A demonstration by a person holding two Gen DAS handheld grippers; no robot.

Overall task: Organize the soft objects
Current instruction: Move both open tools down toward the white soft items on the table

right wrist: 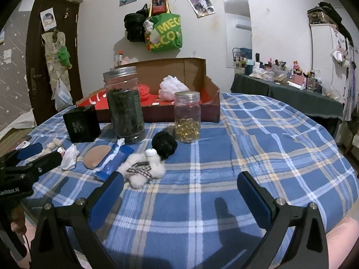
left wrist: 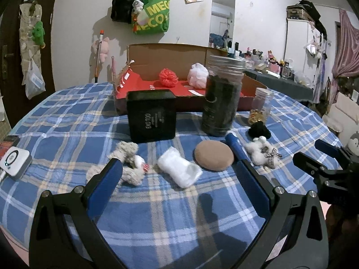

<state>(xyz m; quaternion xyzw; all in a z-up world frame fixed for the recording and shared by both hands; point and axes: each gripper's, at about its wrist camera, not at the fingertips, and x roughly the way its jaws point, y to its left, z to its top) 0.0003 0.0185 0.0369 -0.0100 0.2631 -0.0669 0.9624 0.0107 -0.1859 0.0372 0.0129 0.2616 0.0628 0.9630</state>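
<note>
Lying in a row on the blue checked blanket (left wrist: 67,121): a grey fluffy toy (left wrist: 129,161), a white soft roll (left wrist: 178,168), a tan round puff (left wrist: 213,158), a white teddy with a checked bow (left wrist: 261,153) and a black fuzzy ball (left wrist: 259,130). Hovering low over the blanket, the left gripper (left wrist: 177,179) with fingers spread wide, holding nothing, the white roll sitting right between the tips at twelve o'clock, the grey toy touching or just beside the finger at ten o'clock. Hovering too, the right gripper (right wrist: 179,186), fingers wide and empty, the white teddy near its left finger at eleven o'clock. Probably picking the white roll first: going straight down, keeping both fingers clear of the grey toy and the puff, squeezing gently at the middle, since soft things squash and slip. Waiting at twelve o'clock behind everything, an open cardboard box (left wrist: 170,51) with a red floor, already holding a red puffy ball (left wrist: 168,77) and a white puffy ball (left wrist: 198,75). Standing in the way: a black box (left wrist: 151,116), a tall jar (left wrist: 222,96) full of dark stuff, lid on, and a small jar (left wrist: 261,105) with golden bits at the bottom. Lifting high over those, likely the safe way.
</note>
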